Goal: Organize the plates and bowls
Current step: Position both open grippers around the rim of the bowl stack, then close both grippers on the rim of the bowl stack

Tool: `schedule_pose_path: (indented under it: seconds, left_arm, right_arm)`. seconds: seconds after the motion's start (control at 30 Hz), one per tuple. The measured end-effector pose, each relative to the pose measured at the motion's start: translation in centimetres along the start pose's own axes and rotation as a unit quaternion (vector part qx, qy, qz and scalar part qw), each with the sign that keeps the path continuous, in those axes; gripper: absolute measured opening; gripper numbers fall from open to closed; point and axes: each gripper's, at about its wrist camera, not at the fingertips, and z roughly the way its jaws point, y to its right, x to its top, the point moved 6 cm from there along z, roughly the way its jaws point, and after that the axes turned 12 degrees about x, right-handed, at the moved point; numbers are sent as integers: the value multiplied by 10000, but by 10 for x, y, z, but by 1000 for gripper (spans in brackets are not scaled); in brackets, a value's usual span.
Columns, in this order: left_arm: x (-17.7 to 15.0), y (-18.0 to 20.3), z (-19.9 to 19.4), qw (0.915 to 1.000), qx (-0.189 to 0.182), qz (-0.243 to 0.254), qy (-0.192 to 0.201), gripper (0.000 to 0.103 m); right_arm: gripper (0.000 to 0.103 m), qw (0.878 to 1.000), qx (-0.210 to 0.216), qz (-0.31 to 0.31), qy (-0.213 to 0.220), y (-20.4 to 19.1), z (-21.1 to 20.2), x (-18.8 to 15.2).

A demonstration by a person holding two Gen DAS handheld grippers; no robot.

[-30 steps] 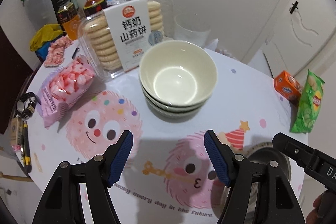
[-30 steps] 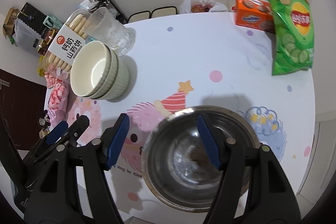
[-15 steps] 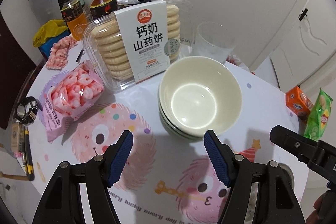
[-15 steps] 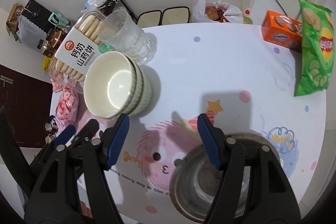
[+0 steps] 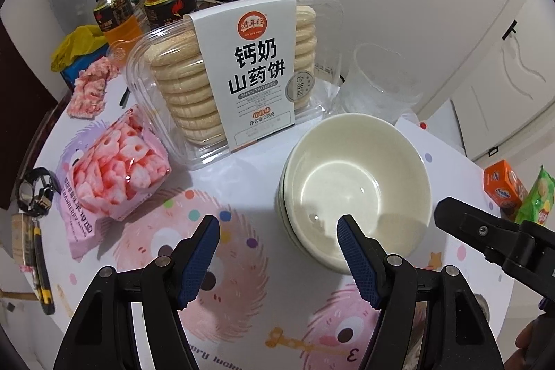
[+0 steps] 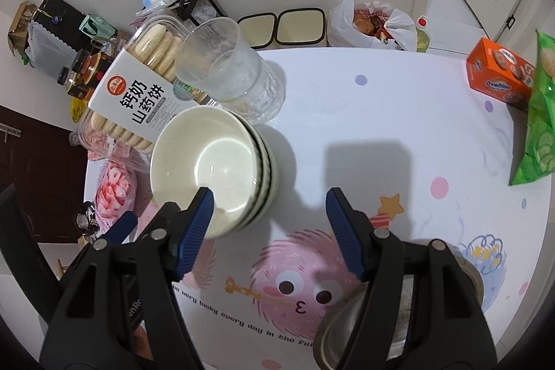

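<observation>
A stack of three cream bowls [image 5: 353,189] stands on the round table with the cartoon cloth [image 5: 242,293]; it also shows in the right wrist view [image 6: 211,165]. My left gripper [image 5: 279,257] is open and empty, its right fingertip over the stack's near rim. My right gripper [image 6: 269,231] is open and empty, its left fingertip over the stack's near rim. A steel bowl [image 6: 402,318] sits on the table under the right gripper's right finger, partly hidden.
A biscuit box [image 5: 239,75] and a clear glass [image 5: 378,85] stand just behind the bowls. A pink snack bag [image 5: 111,175] lies left. An orange box [image 6: 499,75] and a green chip bag [image 6: 537,113] lie at the table's right edge. Bottles [image 5: 166,2] stand behind.
Both grippers have moved forward and left toward the bowl stack. The steel bowl has slid from the middle of the right wrist view to its lower right. Both stay open.
</observation>
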Motion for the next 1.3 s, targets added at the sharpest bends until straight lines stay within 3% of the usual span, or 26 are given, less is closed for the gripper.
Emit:
schedule_pose_path:
  seconds: [0.67,1.3]
  left_arm:
    - [8,16,45,9991,-114,176,-369,72]
    - [16,45,65,9986,-149,195,-473,72]
  right_arm:
    - [68,9984,-238,231,-457,7,52,8]
    - [68,9983,-304,165,-473,11,66,20]
